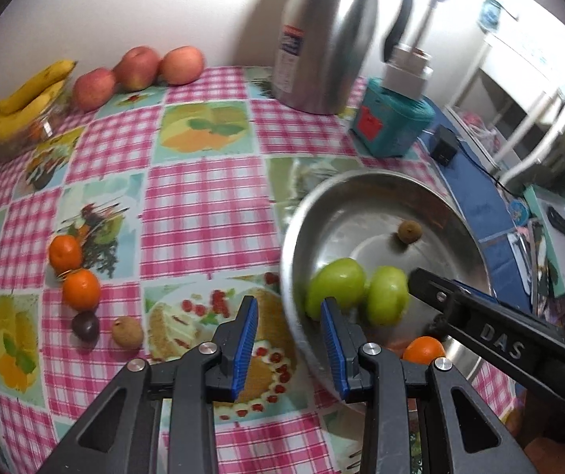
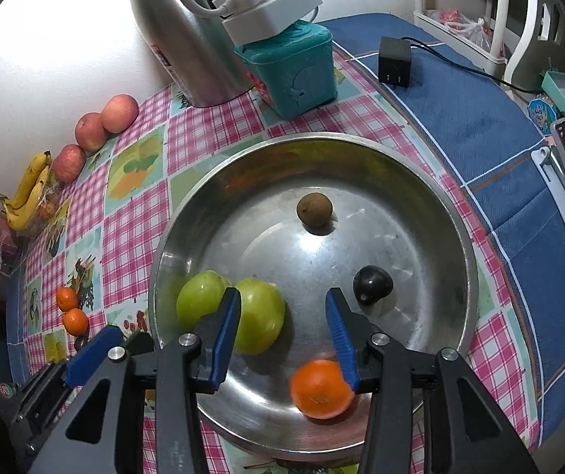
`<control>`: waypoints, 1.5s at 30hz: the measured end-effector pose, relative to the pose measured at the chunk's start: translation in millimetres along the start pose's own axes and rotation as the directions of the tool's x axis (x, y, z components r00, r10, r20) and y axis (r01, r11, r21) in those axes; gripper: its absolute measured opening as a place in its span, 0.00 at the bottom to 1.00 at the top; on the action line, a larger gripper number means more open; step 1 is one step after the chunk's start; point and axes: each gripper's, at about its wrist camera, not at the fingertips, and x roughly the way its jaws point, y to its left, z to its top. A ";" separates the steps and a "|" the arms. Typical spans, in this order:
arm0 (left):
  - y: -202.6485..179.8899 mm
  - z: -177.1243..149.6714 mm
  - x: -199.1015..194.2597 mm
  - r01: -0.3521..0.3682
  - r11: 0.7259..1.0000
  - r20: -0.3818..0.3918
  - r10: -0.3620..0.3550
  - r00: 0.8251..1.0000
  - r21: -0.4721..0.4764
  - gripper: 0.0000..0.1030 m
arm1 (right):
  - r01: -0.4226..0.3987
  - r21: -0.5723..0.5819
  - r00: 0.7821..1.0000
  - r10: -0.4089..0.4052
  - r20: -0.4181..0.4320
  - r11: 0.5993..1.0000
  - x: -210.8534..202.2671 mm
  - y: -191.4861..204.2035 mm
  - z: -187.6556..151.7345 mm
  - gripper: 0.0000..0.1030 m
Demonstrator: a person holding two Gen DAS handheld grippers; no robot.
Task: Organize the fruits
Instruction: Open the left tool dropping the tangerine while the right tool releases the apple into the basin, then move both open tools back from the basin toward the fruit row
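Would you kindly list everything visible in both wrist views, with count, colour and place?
bowl: one, steel, table right.
green fruits: two, bowl's left.
orange: one, bowl's near edge.
brown fruit: one, bowl's far side.
dark fruit: one, bowl's right.
tangerines: two, orange, on cloth.
apples: three, red, by wall.
bananas: one bunch, yellow, far left.
flask: one, steel, back.
teal box: one, beside flask.
left gripper: open, empty.
right gripper: open, over bowl.

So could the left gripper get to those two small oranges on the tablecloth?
Probably yes: the left gripper is empty, and only bare tablecloth separates it from the two oranges.
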 end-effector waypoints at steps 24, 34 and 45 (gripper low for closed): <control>81.4 0.0 -10.2 -0.102 0.961 -0.044 0.093 0.995 -0.258 0.35 | 0.011 -0.166 1.000 -0.010 0.008 0.986 -4.7 46.1 -8.7 0.44; 89.4 -2.6 -5.4 -0.143 0.948 -0.075 0.127 0.989 -0.284 0.62 | 0.047 -0.179 0.999 -0.048 0.000 0.983 2.3 46.5 -9.2 0.69; 94.6 -3.5 -3.1 -0.179 0.940 -0.089 0.159 0.983 -0.292 0.71 | 0.075 -0.211 0.997 -0.078 -0.003 0.975 7.0 51.0 -11.1 0.71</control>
